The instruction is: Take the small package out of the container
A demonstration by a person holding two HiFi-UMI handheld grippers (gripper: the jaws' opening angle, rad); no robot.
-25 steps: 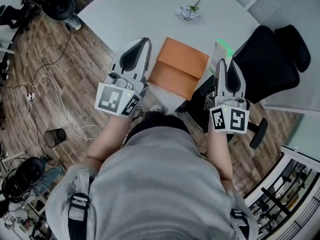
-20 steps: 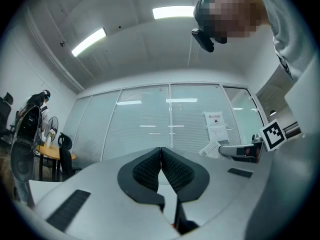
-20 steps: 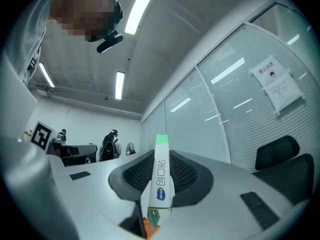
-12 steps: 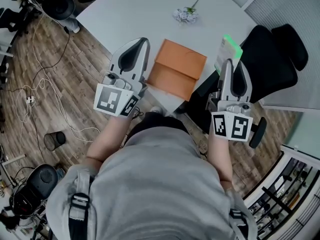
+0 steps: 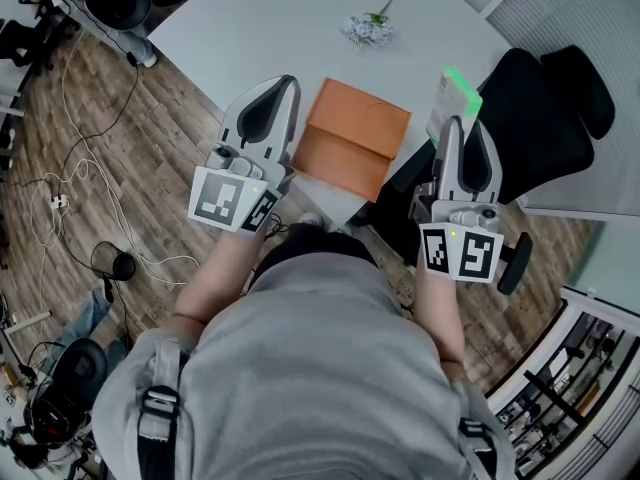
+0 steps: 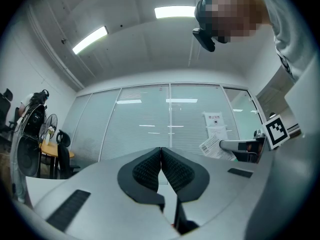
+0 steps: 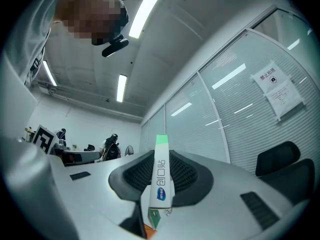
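Pkg (image 7: 161, 179) glossy-printed, container (image 5: 352, 138) matt card-like, table (image 5: 280, 28) smooth white, floor (image 5: 130, 158) wood planks.

The worktop (image 5: 270, 38) offers open surface between the container (image 5: 352, 138) and the flowers (image 5: 366, 28). A chair (image 5: 545, 108) blocks the right edge.

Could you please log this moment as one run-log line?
right tongs: shut on small package | left tongs: shut, empty | orange container: on table, package out
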